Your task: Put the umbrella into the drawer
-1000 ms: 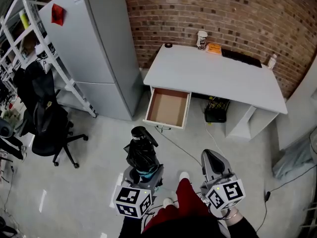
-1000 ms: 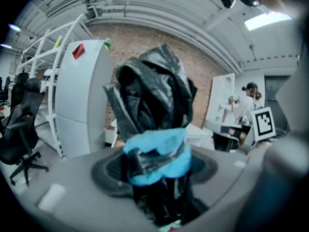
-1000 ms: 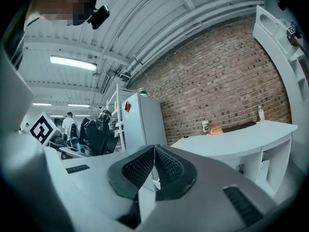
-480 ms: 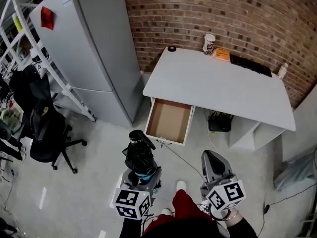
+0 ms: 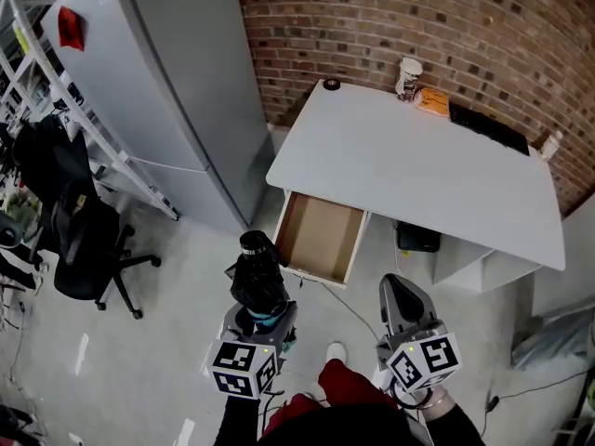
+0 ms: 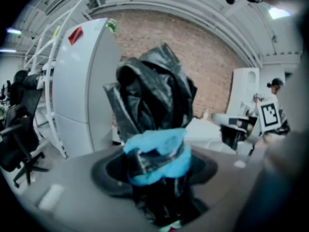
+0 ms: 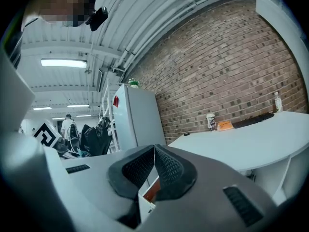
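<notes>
While the left hand-held gripper [image 5: 259, 315] clasps the umbrella [image 5: 256, 277] and the right hand-held gripper [image 5: 402, 297] is closed on nothing, the open drawer [image 5: 319, 238] at the umbrella's 2 o'clock lies empty, so placing remains.

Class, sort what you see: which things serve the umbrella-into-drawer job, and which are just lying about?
Job:
umbrella
drawer
left gripper

Lying about:
cup
keyboard
chair
fridge

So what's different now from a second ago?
Both grippers were carried closer to the open drawer and desk. Nothing was grabbed or let go: the left gripper still holds the folded umbrella, the right gripper stays shut and empty, the drawer stays open.
</notes>
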Demonstrator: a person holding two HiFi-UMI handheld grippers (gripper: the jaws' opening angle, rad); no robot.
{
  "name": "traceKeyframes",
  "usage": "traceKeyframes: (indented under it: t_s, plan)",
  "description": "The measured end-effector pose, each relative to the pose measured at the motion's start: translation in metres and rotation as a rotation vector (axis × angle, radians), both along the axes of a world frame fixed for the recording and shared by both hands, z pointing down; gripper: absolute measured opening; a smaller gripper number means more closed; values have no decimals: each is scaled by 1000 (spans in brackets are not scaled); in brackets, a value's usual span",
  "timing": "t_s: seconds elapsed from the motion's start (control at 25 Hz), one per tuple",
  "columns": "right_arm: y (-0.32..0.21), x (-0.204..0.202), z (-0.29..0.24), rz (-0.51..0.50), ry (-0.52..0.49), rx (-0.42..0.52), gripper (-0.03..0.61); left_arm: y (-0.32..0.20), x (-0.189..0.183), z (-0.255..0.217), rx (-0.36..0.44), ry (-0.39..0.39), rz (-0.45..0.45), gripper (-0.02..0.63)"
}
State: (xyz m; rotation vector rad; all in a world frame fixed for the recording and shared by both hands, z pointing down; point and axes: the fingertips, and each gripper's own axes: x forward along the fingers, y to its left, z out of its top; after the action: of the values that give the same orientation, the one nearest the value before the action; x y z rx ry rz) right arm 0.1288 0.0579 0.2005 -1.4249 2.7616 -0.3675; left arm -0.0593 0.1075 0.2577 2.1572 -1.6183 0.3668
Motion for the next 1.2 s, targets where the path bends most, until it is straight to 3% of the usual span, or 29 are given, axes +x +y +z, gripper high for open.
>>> traceKeyframes:
  t_s: [0.32,0.72,1.2]
  plan:
    - [-46,21,1,20,-3,-13,6,-51,9,11,-37,-41,13,276]
    - [-67,20,38,11,19,-83,7,-92,23,52,-115,-99,109,276]
    - [-91,-15,109,80,46,-205,8,-137,25,134,-216,-144,313,276]
